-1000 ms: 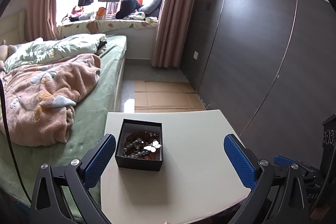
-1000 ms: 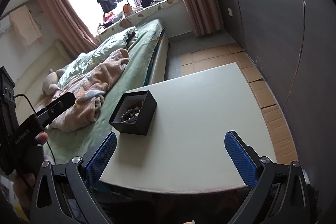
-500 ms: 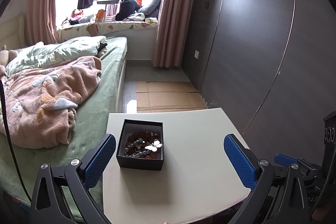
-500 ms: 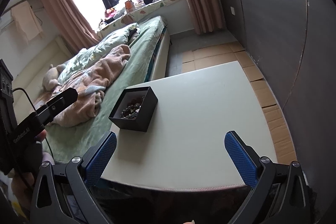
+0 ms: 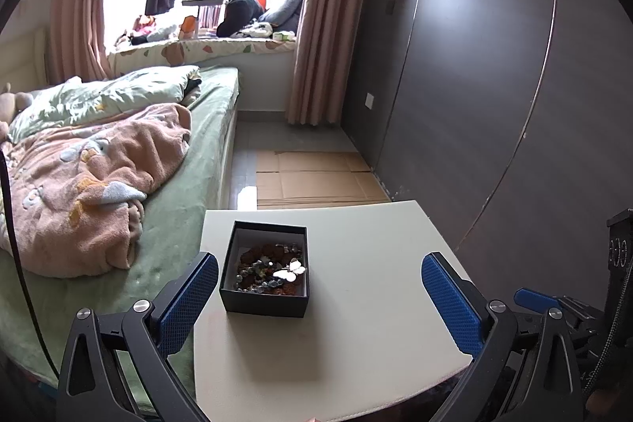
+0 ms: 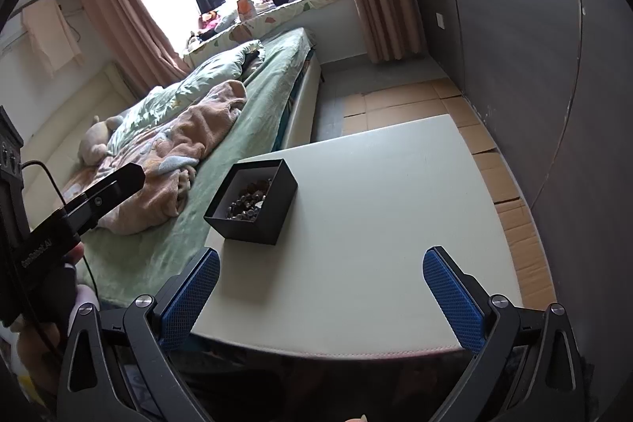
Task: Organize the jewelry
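Note:
A small black open box stands on the left part of a white table. It holds a heap of beaded jewelry with a white butterfly piece on top. The box also shows in the right wrist view, with beads inside. My left gripper is open and empty, held above the table's near edge with the box just ahead of its left finger. My right gripper is open and empty over the near edge, with the box ahead to the left.
A bed with a green sheet and a pink blanket runs along the table's left side. A dark panelled wall stands on the right. Flattened cardboard lies on the floor beyond the table. The left gripper's body shows left in the right wrist view.
Both grippers have drawn back and risen slightly, so the box and table look a little farther away. The jaws have stayed open.

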A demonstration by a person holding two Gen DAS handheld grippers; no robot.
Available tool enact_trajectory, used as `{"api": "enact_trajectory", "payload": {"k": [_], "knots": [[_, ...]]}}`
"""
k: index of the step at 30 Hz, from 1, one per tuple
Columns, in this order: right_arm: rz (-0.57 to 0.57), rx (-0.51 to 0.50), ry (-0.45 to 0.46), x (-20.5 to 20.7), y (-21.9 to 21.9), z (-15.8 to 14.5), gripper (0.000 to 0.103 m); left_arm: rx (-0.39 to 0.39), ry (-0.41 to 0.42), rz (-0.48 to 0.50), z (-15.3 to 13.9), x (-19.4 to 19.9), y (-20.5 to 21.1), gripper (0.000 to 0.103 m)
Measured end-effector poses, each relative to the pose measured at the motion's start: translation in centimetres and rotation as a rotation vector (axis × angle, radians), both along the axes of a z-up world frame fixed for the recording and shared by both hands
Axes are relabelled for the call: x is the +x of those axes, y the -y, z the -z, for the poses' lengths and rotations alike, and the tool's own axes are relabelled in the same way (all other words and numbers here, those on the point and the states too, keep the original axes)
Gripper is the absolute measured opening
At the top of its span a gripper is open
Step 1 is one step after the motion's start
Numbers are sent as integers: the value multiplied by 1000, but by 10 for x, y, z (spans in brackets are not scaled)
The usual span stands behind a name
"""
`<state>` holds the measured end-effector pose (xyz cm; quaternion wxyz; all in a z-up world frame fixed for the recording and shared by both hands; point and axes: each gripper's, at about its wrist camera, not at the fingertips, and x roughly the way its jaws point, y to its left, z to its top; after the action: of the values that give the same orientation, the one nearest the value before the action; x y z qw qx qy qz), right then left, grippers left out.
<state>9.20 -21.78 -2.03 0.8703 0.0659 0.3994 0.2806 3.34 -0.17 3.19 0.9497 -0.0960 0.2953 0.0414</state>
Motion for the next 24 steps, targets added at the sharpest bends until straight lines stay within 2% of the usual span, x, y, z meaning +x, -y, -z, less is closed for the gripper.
{"api": "enact_trajectory", "payload": {"k": [24], "knots": [[4,2,-9,-2,1,-1,103,4,2,-1,-1,-1,2,103]]}}
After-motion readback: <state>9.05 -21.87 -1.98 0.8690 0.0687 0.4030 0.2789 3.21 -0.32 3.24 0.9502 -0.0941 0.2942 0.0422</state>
